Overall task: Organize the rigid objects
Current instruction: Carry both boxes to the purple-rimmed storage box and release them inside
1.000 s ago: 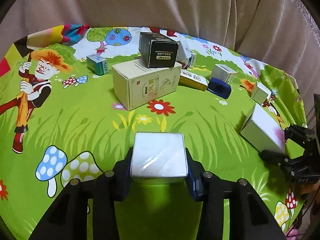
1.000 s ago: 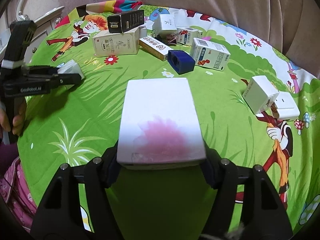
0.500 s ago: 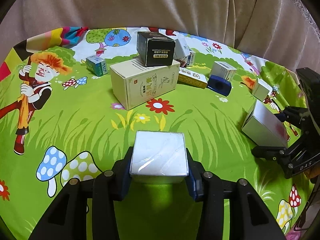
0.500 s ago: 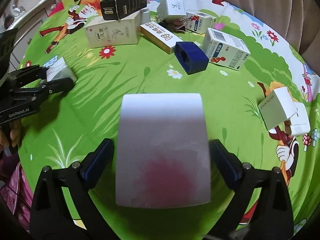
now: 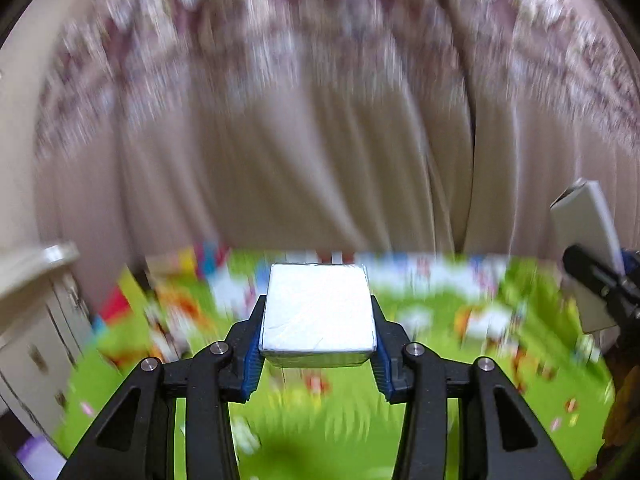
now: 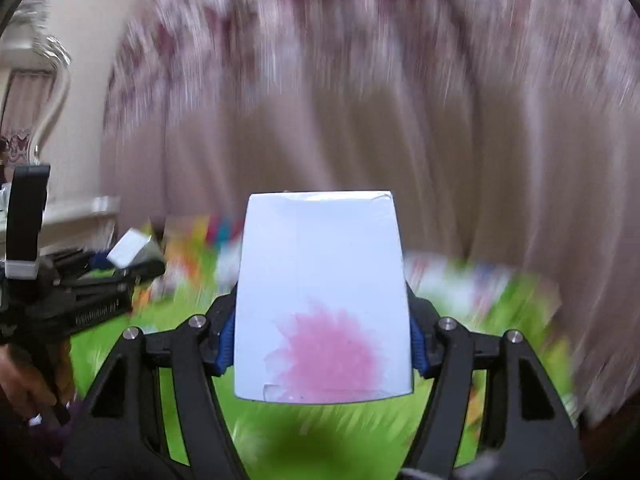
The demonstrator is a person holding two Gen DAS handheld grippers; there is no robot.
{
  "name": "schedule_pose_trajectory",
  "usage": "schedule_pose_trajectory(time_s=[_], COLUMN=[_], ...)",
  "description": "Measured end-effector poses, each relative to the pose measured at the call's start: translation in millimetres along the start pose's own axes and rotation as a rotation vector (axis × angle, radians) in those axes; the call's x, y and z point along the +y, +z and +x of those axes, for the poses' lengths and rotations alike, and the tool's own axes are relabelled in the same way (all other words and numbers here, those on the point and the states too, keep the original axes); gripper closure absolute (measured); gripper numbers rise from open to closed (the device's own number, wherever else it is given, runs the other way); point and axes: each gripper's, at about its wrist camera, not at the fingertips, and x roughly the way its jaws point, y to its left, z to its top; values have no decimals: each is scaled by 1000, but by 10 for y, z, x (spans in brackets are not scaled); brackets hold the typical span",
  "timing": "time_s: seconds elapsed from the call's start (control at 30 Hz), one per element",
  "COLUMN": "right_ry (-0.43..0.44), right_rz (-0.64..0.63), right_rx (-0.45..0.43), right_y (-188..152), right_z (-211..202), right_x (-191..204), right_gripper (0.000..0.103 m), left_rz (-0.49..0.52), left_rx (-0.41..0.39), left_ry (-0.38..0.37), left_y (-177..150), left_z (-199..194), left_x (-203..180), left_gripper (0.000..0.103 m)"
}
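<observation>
Your left gripper (image 5: pixel 318 354) pinches a small white cube (image 5: pixel 318 312) between its blue pads (image 5: pixel 252 364) — held level, above the green cloth (image 5: pixel 320 432). Your right gripper (image 6: pixel 322 354) clamps a taller white box (image 6: pixel 322 280) with a pink blotch near its lower end, pads pressed to both sides. Each gripper shows at the edge of the other's view, box in grip. Beyond both: a beige curtain (image 5: pixel 280 152) with a lace band up top, all heavily blurred. A pale cabinet (image 5: pixel 28 320) sits left of the cloth. Other items on the cloth — too smeared to tell.
</observation>
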Motion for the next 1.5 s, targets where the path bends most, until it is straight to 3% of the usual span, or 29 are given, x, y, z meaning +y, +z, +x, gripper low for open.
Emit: schedule_pose_trajectory(time_s=[0.07,0.2,0.27,0.43,0.67,0.8,0.97,1.1,1.5], right_ry=[-29,-89,-113,-75,10,124,335,457,696], right_rz=[-8,-38,-78,-108,-89,-101,-132,-163,-285], right_rx=[-117,-242,-285,-284,-245,-190,-56,25,172], right_y=[219,361,390,477,476,521,502,427,102], right_z=[-282,-610,-702,-745,-718,-649,-481,-386,-284], right_x=[46,158,239,397,542,753,1165,1494,2316], right_gripper=[34,34,34,34,34,34,34,34,34], left_rz=[-2,-17,-19,-42,-34,-45,-91,-133,-264], left_rx=[-87,-264,-287,-231,-147,-64,82,162,299], left_ry=[25,121,134,135,162,175,193,217,352], left_y=[179,337,379,424,202,43,-217,-405,-977], left_z=[-225,-669,-774,-825,-941,-1003,-1052,-1144,-1500], left_x=[-7,51,72,209,394,555,827,1051,1687], left_gripper=[58,58,58,58,58,57,57,57,57])
